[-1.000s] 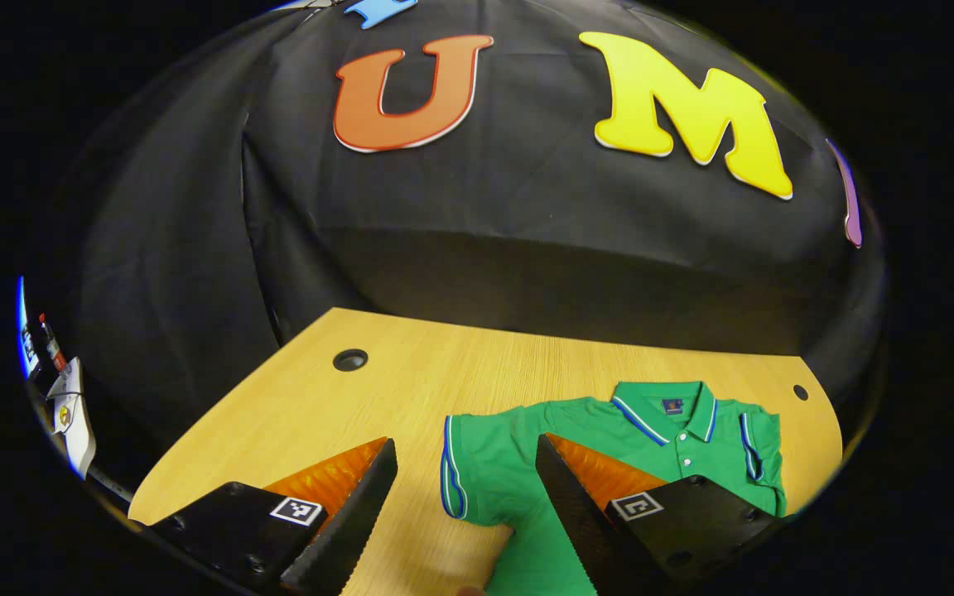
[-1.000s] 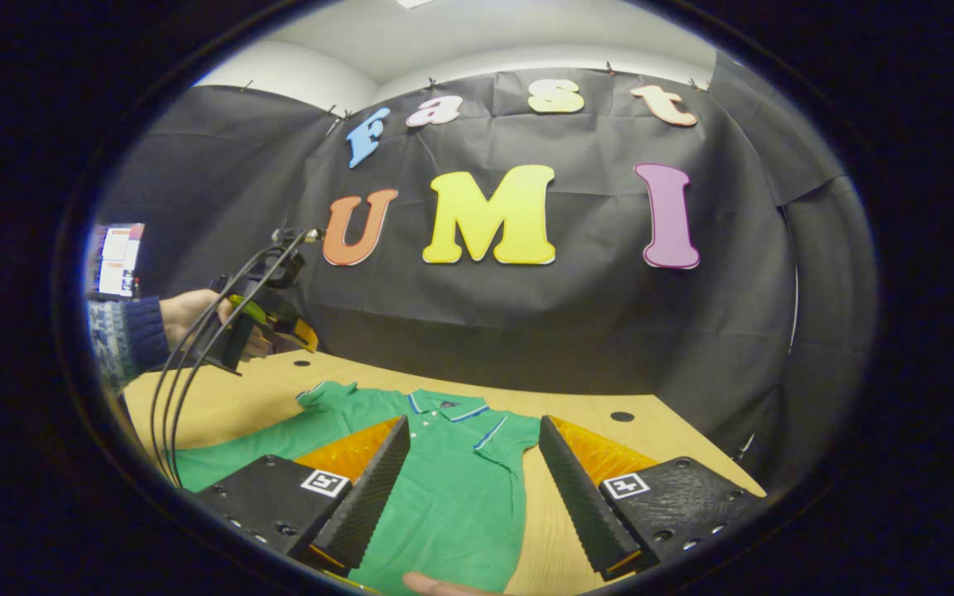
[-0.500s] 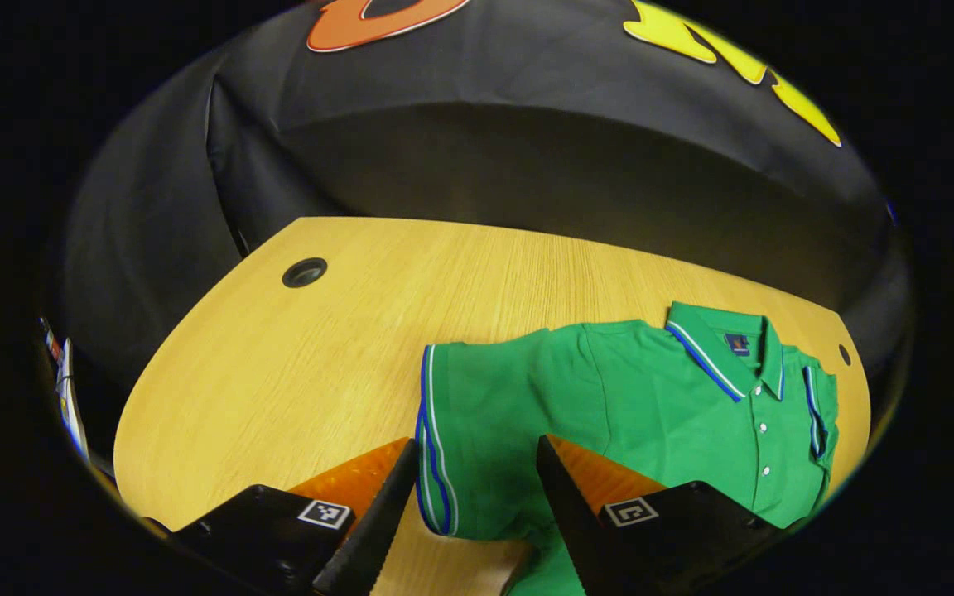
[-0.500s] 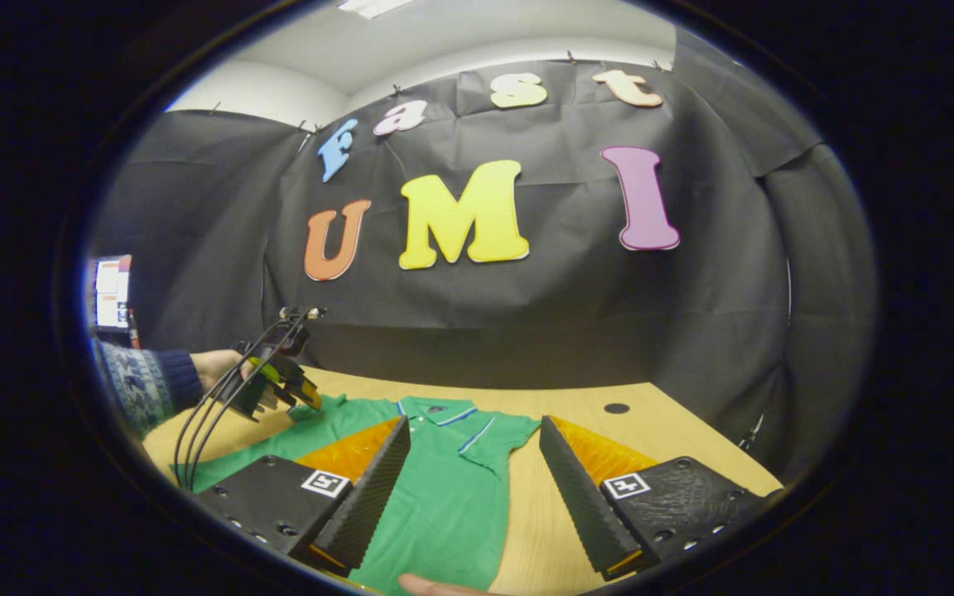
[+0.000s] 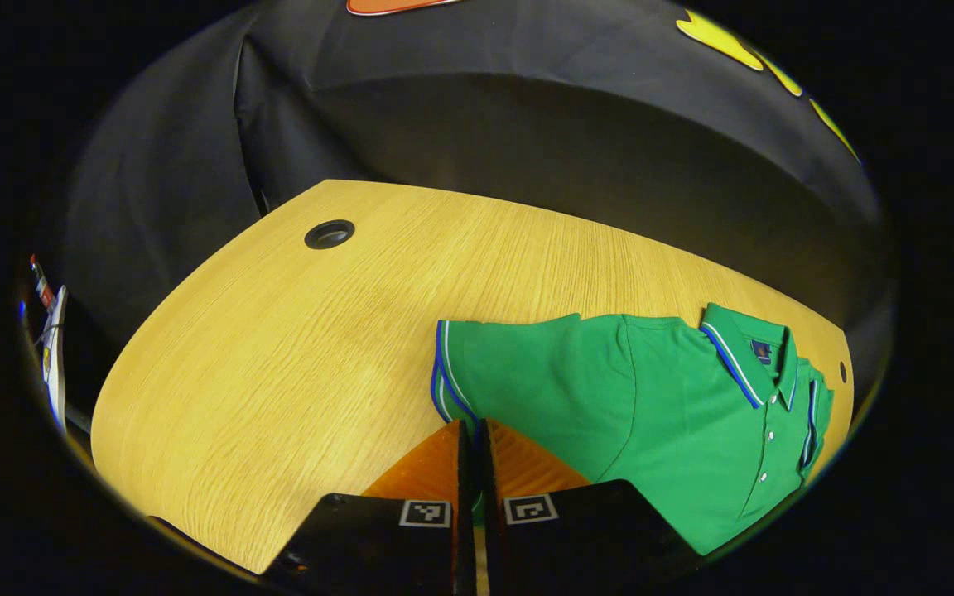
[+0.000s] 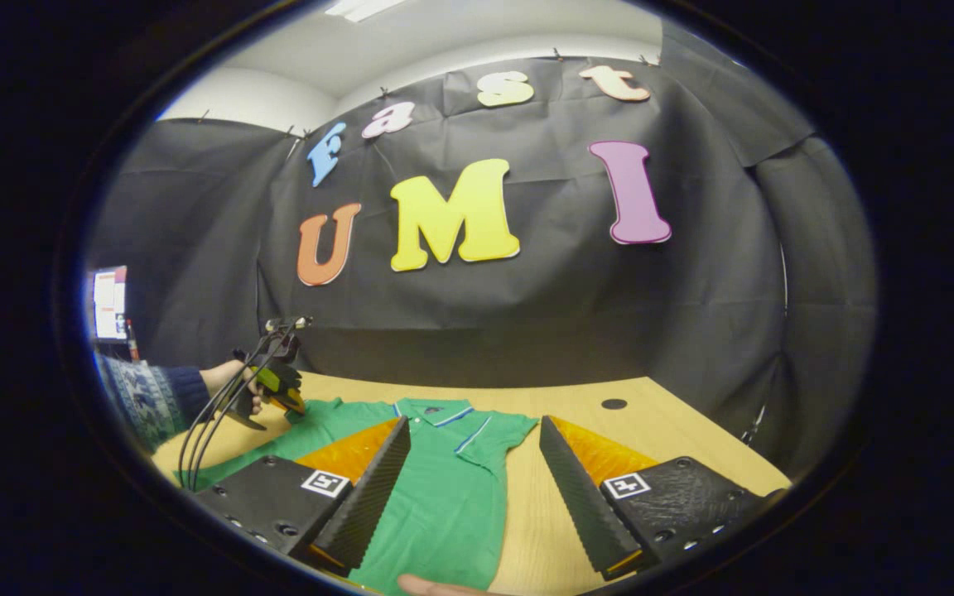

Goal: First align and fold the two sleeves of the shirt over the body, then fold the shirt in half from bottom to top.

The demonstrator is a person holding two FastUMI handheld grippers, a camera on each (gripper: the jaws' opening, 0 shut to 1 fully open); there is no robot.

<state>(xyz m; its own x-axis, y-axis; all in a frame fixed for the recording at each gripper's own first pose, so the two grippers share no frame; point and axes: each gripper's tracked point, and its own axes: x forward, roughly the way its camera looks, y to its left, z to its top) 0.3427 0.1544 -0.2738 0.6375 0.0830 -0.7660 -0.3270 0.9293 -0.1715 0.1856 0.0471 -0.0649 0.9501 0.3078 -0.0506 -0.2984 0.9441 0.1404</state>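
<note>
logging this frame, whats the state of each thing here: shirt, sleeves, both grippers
green polo shirt: flat on the wooden table, unfolded
left sleeve: spread out, cuff edge pinched
right sleeve: spread out, untouched
left gripper: shut on left sleeve
right gripper: open, above the shirt

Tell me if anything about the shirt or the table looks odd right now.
Nothing stands out. The green shirt lies flat and face up on the table, collar neat. The left gripper is shut at a sleeve's edge; the right gripper hovers open.
</note>
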